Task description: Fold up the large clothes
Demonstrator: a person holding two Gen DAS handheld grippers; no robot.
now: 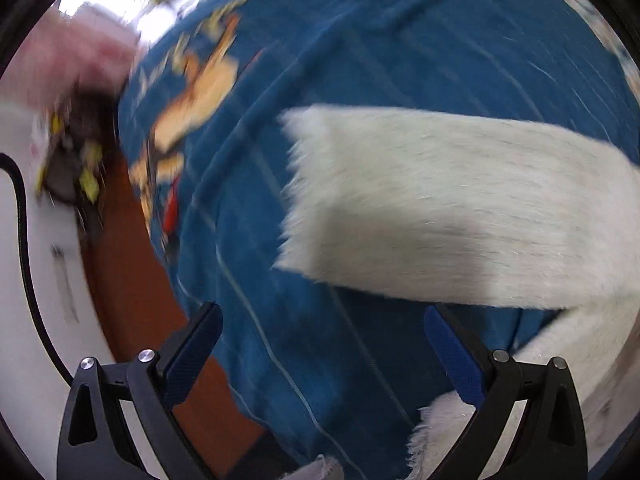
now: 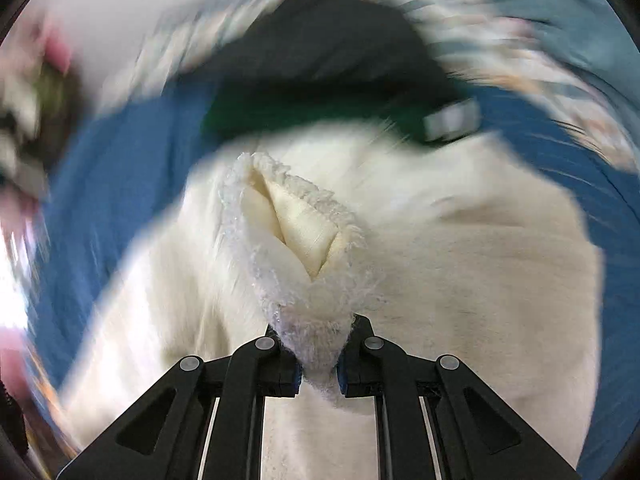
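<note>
A fluffy white garment (image 1: 460, 208) lies spread on a blue printed blanket (image 1: 360, 60), its sleeve-like end reaching toward the middle of the left wrist view. My left gripper (image 1: 322, 320) hangs open above the blanket with nothing between its fingers; more white fleece (image 1: 448, 424) lies under the right finger. In the right wrist view my right gripper (image 2: 318, 364) is shut on a bunched fold of the white garment (image 2: 304, 248), which rises in a fuzzy peak from the pads. The rest of the garment (image 2: 480, 280) spreads blurred beyond it.
A dark black and green garment (image 2: 320, 64) with a white label (image 2: 452, 118) lies beyond the white one. At the left, the blanket's edge drops to an orange-brown floor (image 1: 132, 280). A black cable (image 1: 24, 220) runs over a white surface there. Both views are motion-blurred.
</note>
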